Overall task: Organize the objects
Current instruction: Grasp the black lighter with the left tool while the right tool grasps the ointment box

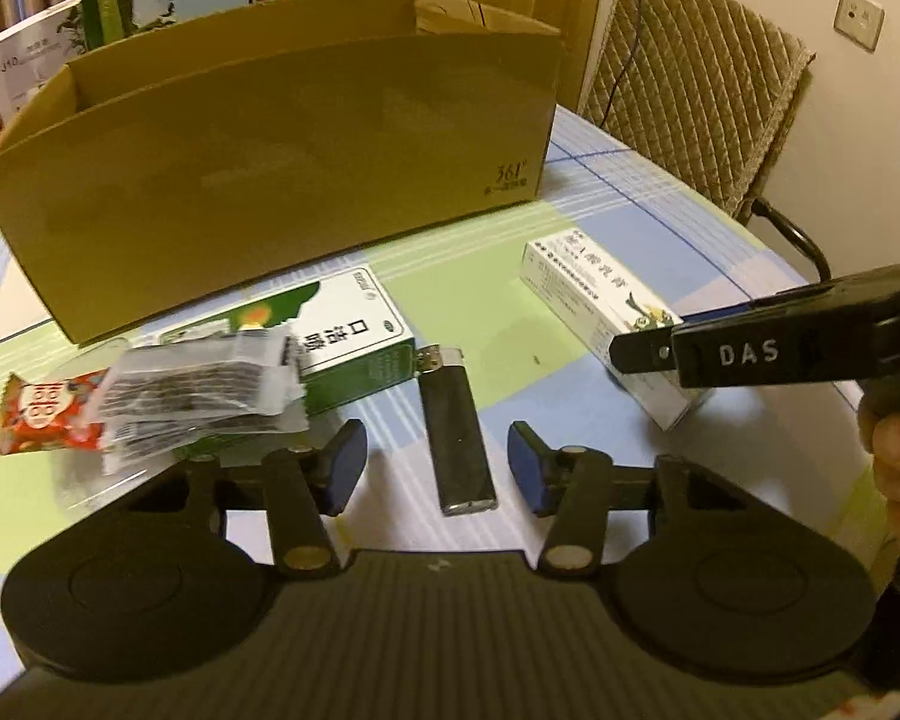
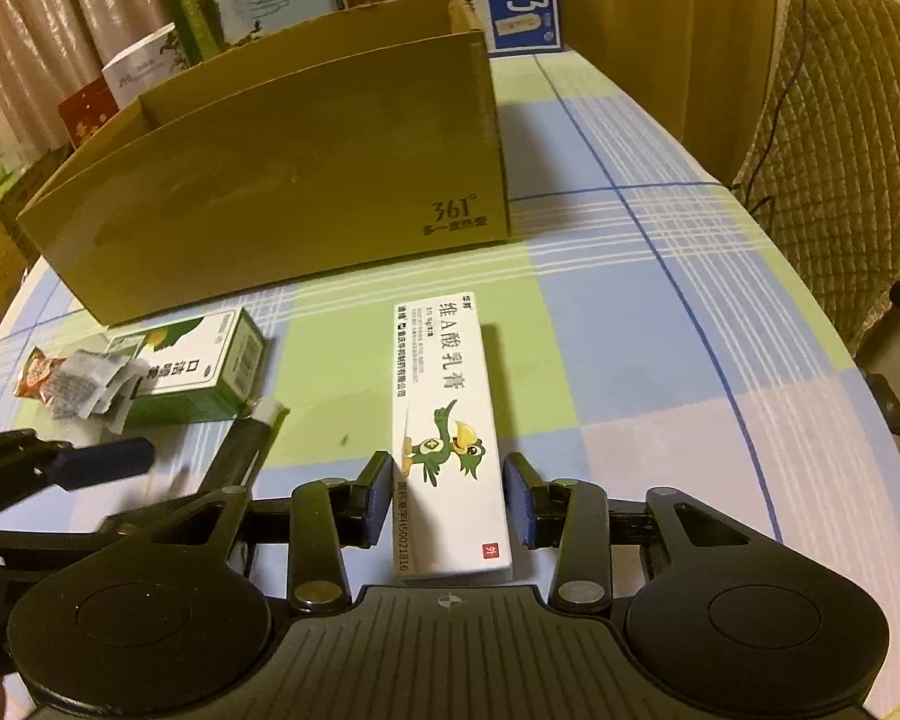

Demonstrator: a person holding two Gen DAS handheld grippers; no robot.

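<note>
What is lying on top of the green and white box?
A crumpled clear packet with dark print lies on the green and white box, covering its near left part. Anything under the packet stays hidden.

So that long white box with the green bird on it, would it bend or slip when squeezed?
The white box looks like thin card, so it is probably light and may dent under a hard squeeze. Lying flat, it should not roll. The right gripper straddles its narrow width, so it might pivot if gripped off-centre.
</note>
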